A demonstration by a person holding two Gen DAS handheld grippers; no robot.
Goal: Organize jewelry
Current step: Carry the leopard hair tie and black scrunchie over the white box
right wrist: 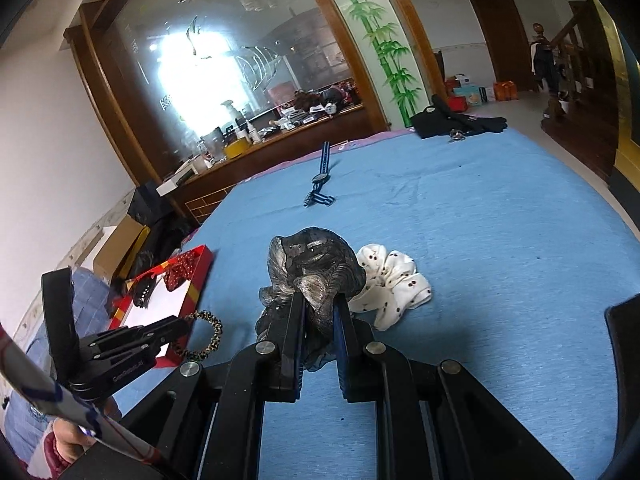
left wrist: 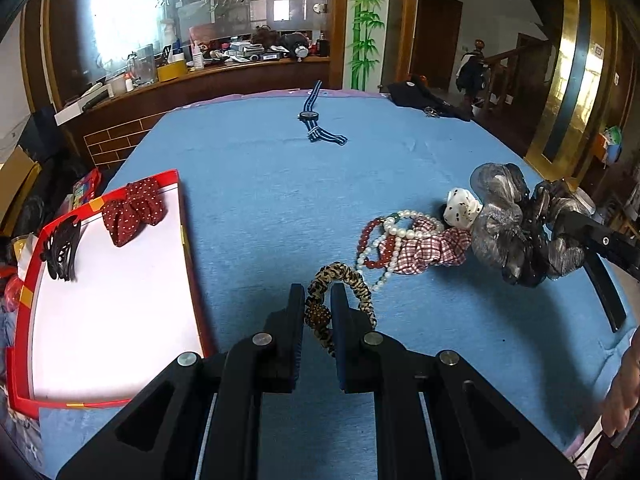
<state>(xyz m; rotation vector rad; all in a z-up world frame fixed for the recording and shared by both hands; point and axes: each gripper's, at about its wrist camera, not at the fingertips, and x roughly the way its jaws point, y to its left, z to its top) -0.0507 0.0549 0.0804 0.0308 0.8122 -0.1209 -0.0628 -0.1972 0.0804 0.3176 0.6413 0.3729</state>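
- Your left tongs (left wrist: 318,304) clenched the leopard-print hair tie (left wrist: 340,300), just right of the red tray (left wrist: 192,240) on the blue table (left wrist: 260,184).
- Your right tongs (right wrist: 320,316) gripped the grey scrunchie (right wrist: 316,268), touching the white scrunchie (right wrist: 394,284).
- The tray held a red bow (left wrist: 134,210) and black claw clip (left wrist: 60,250).
- Beads (left wrist: 384,240) lay well right of it.

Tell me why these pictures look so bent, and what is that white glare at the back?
Both views come through fisheye lenses, so the blue table bulges and the corners go black. Left wrist view: the bright window washes out behind glass, and the white tray floor glares. Right wrist view: the same window blooms white; the wall leans.
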